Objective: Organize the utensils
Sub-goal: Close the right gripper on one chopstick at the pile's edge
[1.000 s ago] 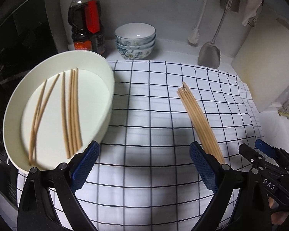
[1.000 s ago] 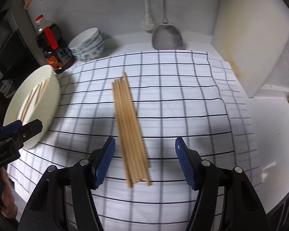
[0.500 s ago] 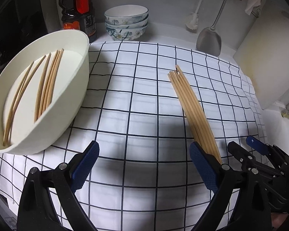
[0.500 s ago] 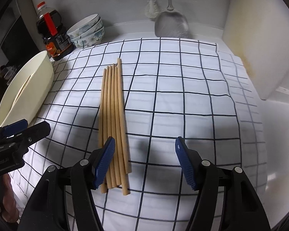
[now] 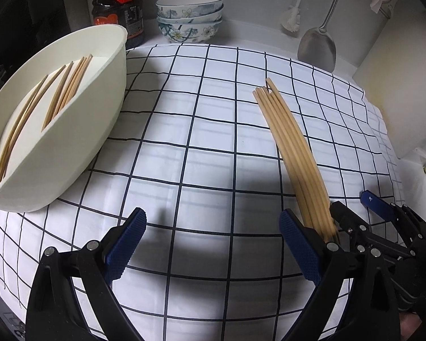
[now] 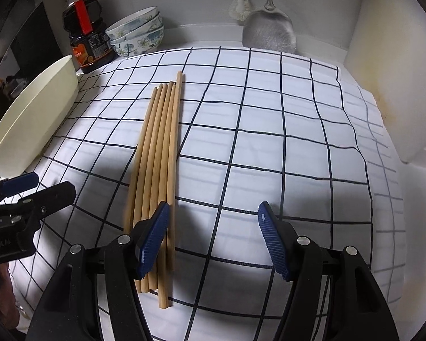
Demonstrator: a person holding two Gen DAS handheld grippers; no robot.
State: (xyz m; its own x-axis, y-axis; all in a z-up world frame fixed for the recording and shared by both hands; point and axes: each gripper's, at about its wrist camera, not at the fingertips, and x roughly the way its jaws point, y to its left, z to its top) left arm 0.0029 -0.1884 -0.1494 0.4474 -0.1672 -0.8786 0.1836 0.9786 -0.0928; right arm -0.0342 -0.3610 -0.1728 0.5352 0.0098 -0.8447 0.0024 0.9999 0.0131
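Observation:
A bundle of several wooden chopsticks (image 6: pixel 159 153) lies lengthwise on the checked cloth; the left wrist view shows the chopsticks (image 5: pixel 289 142) at the right. My right gripper (image 6: pixel 213 233) is open low over the cloth, its left finger over the bundle's near end, nothing between its pads. My left gripper (image 5: pixel 213 241) is open too, over bare cloth, with the bundle just past its right finger. A cream oval basin (image 5: pixel 79 147) at the left holds several more chopsticks (image 5: pixel 68 91). The basin (image 6: pixel 34 119) shows in the right wrist view too.
At the back stand a dark sauce bottle (image 5: pixel 119 2), stacked flowered bowls (image 5: pixel 189 17), a hanging metal spatula (image 5: pixel 318 45) and a brush (image 5: pixel 291 22). A pale cutting board (image 6: pixel 394 65) leans at the right. The checked cloth (image 5: pixel 207 153) covers the counter.
Both grippers have sunk closer to the cloth and the bundle. The right gripper's left finger now overlaps the chopsticks' near ends. Both stay open.

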